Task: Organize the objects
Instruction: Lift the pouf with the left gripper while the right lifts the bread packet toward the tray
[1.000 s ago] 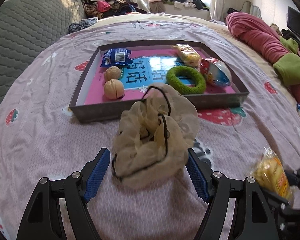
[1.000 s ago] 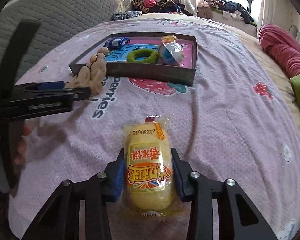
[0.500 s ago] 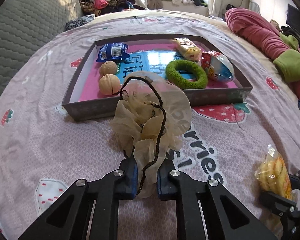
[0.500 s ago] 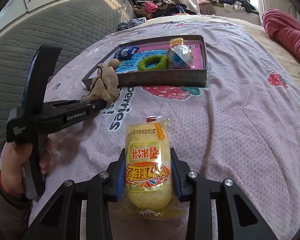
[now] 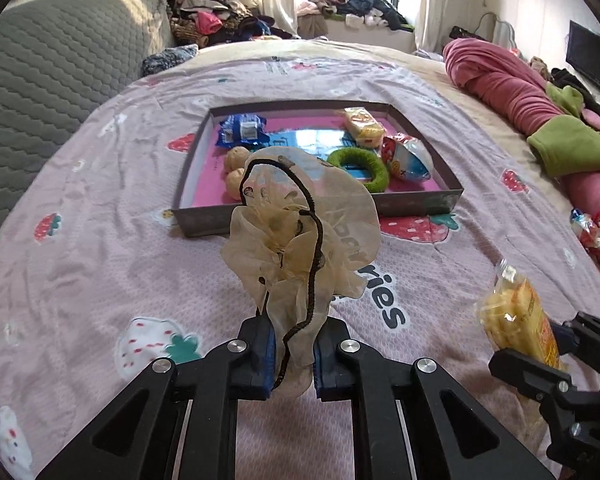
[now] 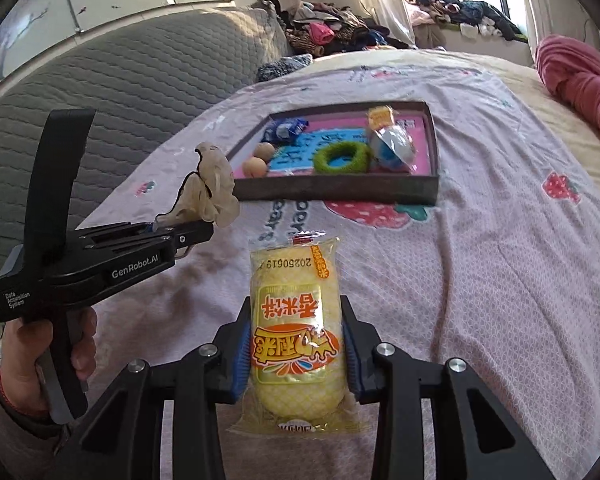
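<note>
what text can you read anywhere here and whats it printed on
"GenRobot.AI": side of the left claw body.
"Data Acquisition System": rear of the same claw body.
"20250619": top of the yellow snack pack, held in the right claw.
"香米饼": on the same pack, upside down; its larger orange lettering is not clear.
"...ries": bedsheet, partly hidden.
Blue book in the tray: characters too blurred.
Blue packet: too small.

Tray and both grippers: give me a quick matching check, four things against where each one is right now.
Things:
1. beige hair scrunchie
2. yellow snack packet
3. green ring
4. two walnuts

Places:
A. in the tray, centre-right
B. clamped in the right gripper
C. in the tray, near its left wall
D. clamped in the left gripper

Pairs: 1-D, 2-B, 3-A, 4-C
</note>
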Available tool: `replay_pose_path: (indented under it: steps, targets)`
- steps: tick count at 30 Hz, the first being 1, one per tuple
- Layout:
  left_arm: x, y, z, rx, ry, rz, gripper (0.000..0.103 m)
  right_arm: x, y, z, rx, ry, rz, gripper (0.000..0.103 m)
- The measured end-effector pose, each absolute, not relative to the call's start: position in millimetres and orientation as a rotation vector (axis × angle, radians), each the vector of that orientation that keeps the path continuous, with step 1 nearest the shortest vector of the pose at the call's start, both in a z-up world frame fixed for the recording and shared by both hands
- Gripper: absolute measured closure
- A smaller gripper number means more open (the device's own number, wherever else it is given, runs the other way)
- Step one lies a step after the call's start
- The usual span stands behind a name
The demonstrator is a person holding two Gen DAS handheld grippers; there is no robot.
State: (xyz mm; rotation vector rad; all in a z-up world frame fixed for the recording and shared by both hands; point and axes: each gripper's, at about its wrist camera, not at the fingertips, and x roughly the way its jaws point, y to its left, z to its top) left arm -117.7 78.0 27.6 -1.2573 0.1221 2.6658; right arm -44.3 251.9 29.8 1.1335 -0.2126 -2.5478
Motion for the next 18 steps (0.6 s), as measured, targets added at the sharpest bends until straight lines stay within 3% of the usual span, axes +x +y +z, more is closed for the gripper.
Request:
replay_pose_path:
  steps: [18]
  targets:
    - [-66, 94, 75, -1.144, 0.188, 2.746, 0.089, -11, 258, 84, 0.944, -0.163, -2.668, 0.065]
